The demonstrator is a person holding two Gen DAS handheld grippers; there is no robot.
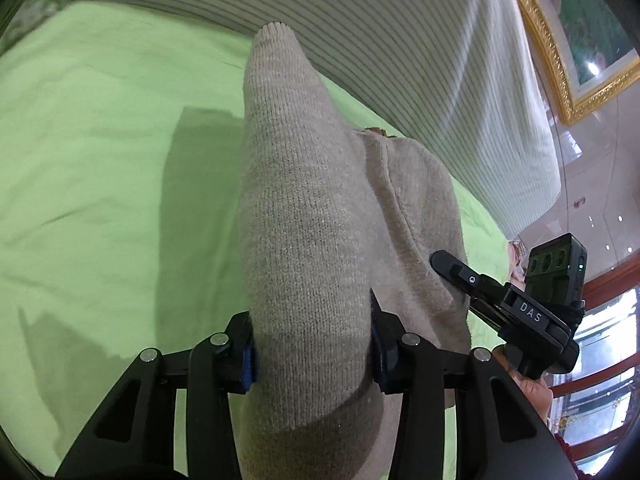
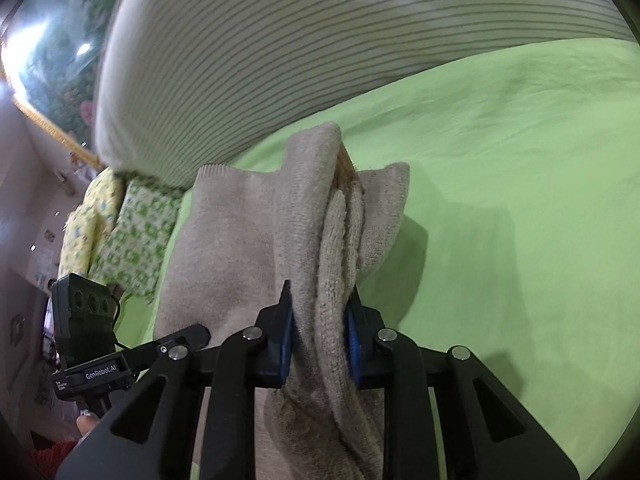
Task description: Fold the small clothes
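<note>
- Task item: beige knit garment [image 1: 308, 208], small, looks like a sweater or similar; exact type can't be told from these views.
- Left gripper [image 1: 312, 344]: jaws narrow, clamped on a thick fold of the knit; fabric bulges out fwd btwn the blue pads and runs away from the camera to a ribbed end.
- Right gripper [image 2: 318, 340]: jaws narrow too, pinching several stacked layers of the same garment [image 2: 280, 240]; edges of the layers show as rolls at the pinch.
- Garment is held up off the green sheet [image 1: 88, 160] by both grippers; its shadow falls on the sheet below, so most of it hangs clear, not lying flat.
- In the left view the right gripper [image 1: 456, 270] sits just beside, at the garment's other edge; in the right view the left gripper [image 2: 188, 338] is close at lower left.
- Bkgd: striped cushion or bolster [image 2: 320, 40] along the far edge of the sheet, patterned cloths [image 2: 120, 236] at left, gold picture frame [image 1: 560, 60].
- Step, my read: mid-fold, w/ both ends gathered and lifted, a fold already in the right-hand layers.
- Next move prob. needs: lower the piece onto the sheet, lay one half over the other w/ edges lined up, keep layers from slipping, then open both jaws and smooth.
- Risk: thick knit may spring open once released.
</note>
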